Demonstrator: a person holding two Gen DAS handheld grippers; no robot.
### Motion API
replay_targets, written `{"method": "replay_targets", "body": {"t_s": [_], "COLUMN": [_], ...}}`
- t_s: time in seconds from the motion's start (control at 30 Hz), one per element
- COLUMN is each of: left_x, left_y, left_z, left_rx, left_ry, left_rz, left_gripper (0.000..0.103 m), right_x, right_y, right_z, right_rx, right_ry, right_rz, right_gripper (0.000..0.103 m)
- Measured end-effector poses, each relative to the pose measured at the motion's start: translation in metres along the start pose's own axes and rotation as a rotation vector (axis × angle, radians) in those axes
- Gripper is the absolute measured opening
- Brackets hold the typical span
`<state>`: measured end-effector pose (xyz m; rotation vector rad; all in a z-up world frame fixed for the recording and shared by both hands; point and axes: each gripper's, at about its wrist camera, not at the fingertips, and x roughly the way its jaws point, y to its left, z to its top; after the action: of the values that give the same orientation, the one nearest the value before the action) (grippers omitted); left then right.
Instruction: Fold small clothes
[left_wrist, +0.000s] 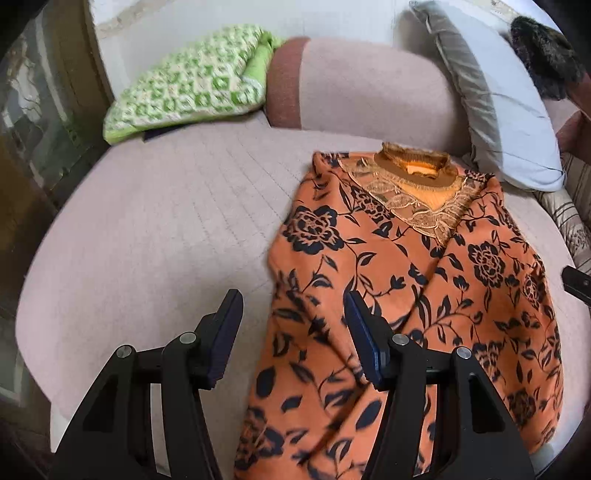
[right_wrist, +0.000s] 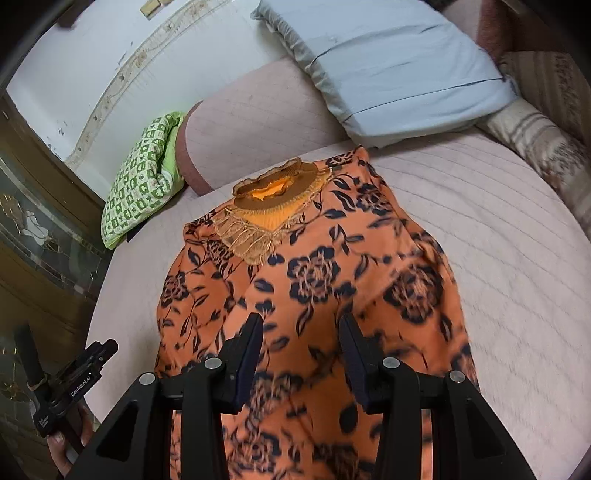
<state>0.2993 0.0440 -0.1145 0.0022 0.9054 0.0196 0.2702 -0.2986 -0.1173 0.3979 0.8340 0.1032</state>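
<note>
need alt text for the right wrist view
An orange floral top lies flat on a pink bed, collar away from the camera, with the right gripper above its lower half, jaws open and empty. A blue pillow and green quilt sit beyond.

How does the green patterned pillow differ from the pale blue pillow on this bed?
The green patterned pillow has a green-and-cream checked print; the pale blue pillow is plain. The green one lies left of the orange floral top, the blue one right of its collar. Both sit at the bed's far end.
</note>
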Motion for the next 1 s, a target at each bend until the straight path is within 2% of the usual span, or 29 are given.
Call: {"method": "replay_targets", "body": {"t_s": [0.13, 0.27, 0.33, 0.4, 0.47, 0.57, 0.63, 0.7, 0.77, 0.8, 0.83, 0.87, 0.93, 1.0], "left_x": [0.041, 0.092, 0.127, 0.165, 0.188, 0.215, 0.228, 0.236, 0.250, 0.248, 0.243, 0.236, 0.207, 0.175], "left_y": [0.000, -0.002, -0.004, -0.002, -0.001, -0.005, 0.000, 0.008, 0.013, 0.015, 0.013, 0.010, 0.004, 0.009], "left_z": [0.039, 0.094, 0.120, 0.142, 0.156, 0.172, 0.178, 0.183, 0.184, 0.185, 0.186, 0.187, 0.190, 0.191], "left_rx": [-0.037, -0.047, -0.053, -0.097, -0.111, -0.071, -0.113, -0.169, -0.199, -0.213, -0.203, -0.184, -0.131, -0.135], "left_ry": [0.047, 0.061, 0.112, 0.180, 0.190, 0.230, 0.244, 0.223, 0.271, 0.256, 0.247, 0.254, 0.182, 0.138], "left_rz": [-0.097, -0.125, -0.174, -0.187, -0.170, -0.119, -0.089, -0.098, -0.077, -0.088, -0.128, -0.195, -0.170, -0.203], "left_gripper": [0.057, 0.057, 0.057, 0.057, 0.057, 0.057, 0.057, 0.057, 0.053, 0.039, 0.005, 0.006, 0.006, 0.006], "right_x": [0.047, 0.090, 0.112, 0.132, 0.149, 0.173, 0.182, 0.192, 0.203, 0.207, 0.208, 0.207, 0.192, 0.171], "right_y": [-0.008, -0.023, -0.033, -0.044, -0.052, -0.071, -0.080, -0.084, -0.088, -0.091, -0.092, -0.091, -0.087, -0.080], "right_z": [0.033, 0.075, 0.101, 0.126, 0.145, 0.171, 0.184, 0.197, 0.202, 0.205, 0.207, 0.208, 0.211, 0.213], "right_rx": [0.013, 0.042, 0.062, 0.075, 0.069, 0.146, 0.159, 0.139, 0.133, 0.143, 0.140, 0.127, 0.105, 0.079], "right_ry": [0.059, 0.107, 0.124, 0.119, 0.122, 0.149, 0.148, 0.155, 0.189, 0.198, 0.198, 0.196, 0.167, 0.127], "right_rz": [0.008, 0.007, -0.005, -0.043, -0.072, -0.059, -0.070, -0.099, -0.115, -0.119, -0.119, -0.127, -0.115, -0.108], "right_gripper": [0.041, 0.041, 0.041, 0.041, 0.041, 0.041, 0.041, 0.041, 0.040, 0.034, 0.031, 0.016, 0.013, 0.011]}}
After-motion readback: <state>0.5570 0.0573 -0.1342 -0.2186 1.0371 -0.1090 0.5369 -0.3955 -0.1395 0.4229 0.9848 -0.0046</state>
